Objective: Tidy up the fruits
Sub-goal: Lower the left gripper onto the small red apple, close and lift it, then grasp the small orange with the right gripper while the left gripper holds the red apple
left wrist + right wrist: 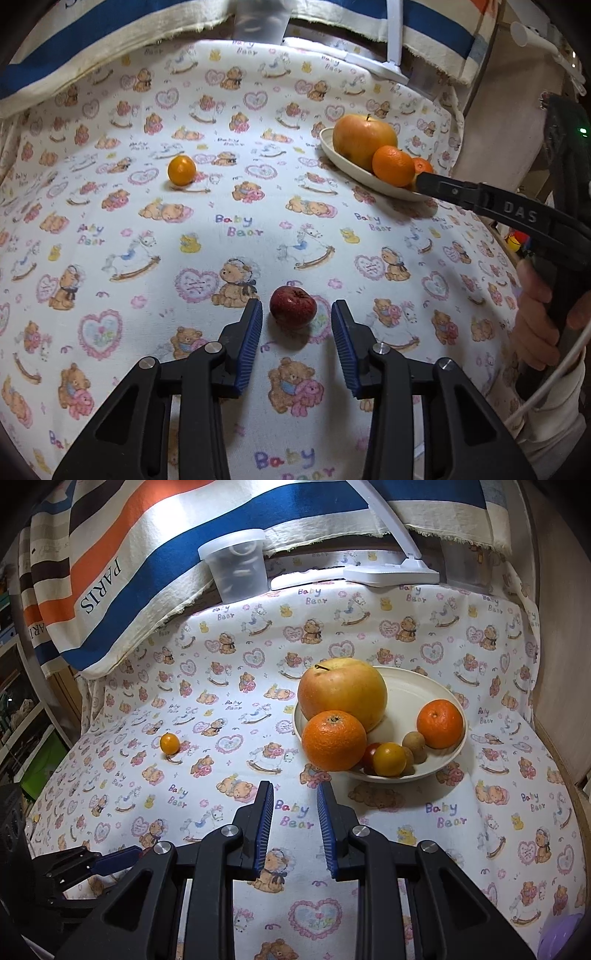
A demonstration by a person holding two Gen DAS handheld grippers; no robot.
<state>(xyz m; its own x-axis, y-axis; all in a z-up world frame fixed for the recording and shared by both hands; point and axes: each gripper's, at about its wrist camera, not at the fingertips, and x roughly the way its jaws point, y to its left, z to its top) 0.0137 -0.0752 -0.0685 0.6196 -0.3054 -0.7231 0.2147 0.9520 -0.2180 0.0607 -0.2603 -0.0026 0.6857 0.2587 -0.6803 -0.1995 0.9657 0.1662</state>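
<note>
A small dark red fruit (293, 307) lies on the bear-print cloth between the tips of my left gripper (296, 308). The blue pads stand a little off it on both sides, so that gripper is open. A cream plate (413, 686) at the right holds a big yellow-red apple (341, 698), two oranges (334, 740), and a few small round fruits (388, 759). A small orange fruit (170, 743) sits alone on the cloth, far left. My right gripper (295, 788) hovers just before the plate, jaws drawn close with nothing between them.
At the back hangs a striped cloth (147, 554), with a clear plastic tub (236, 568) and a white lamp base (391, 572) below it. A person's hand (535, 314) grips the right tool. A purple object (561, 938) shows at the bottom right corner.
</note>
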